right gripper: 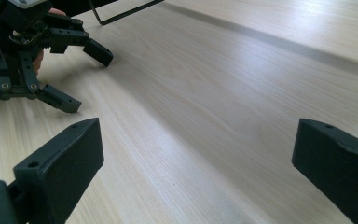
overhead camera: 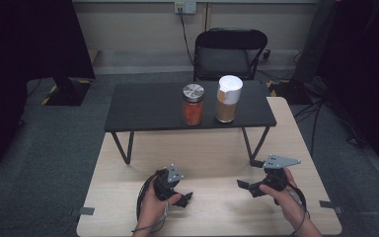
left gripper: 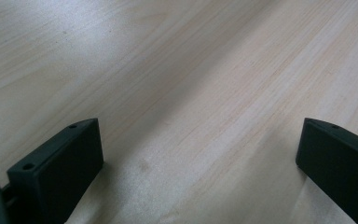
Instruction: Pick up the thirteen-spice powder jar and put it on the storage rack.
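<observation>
bare tabletop (overhead camera: 217,163) ahead, shelf (overhead camera: 148,106) beyond

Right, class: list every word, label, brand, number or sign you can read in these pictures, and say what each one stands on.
None can be read.
Glass jar of orange-red contents with a silver metal lid: no label or lettering shows.
Jar of brown contents with a white cap: no print shows.
Left gripper and right gripper, both with jaws apart: no markings show.
White wall socket: too small to tell.
</observation>
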A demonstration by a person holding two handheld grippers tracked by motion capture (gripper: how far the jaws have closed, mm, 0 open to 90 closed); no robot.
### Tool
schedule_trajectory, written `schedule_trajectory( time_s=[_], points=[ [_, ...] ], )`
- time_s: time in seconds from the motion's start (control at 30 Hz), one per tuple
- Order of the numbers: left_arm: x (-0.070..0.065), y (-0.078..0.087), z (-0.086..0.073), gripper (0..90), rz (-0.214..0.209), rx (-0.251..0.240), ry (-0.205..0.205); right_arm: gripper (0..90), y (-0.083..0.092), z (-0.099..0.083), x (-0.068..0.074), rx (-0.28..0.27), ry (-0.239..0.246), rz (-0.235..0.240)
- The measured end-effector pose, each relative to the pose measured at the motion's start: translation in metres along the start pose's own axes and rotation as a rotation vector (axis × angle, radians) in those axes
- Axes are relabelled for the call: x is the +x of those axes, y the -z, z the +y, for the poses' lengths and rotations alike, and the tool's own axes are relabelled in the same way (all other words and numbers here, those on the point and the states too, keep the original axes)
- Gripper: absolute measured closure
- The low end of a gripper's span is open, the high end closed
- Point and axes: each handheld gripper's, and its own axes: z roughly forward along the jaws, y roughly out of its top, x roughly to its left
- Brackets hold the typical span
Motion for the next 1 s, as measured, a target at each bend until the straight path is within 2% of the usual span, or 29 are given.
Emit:
schedule_trajectory(
  time_s=[0.33,1.0],
  points=[
    [0.000,0.000,0.000,0.0,0.000,0.000,0.000,1.3,0.002,-0.004,0.000,0.019,0.006,-0.018],
    [0.000,0.000,0.000,0.0,0.000,0.000,0.000,1.4,0.006,-0.017,-0.005,0.051,-0.012,-0.036]
  ],
)
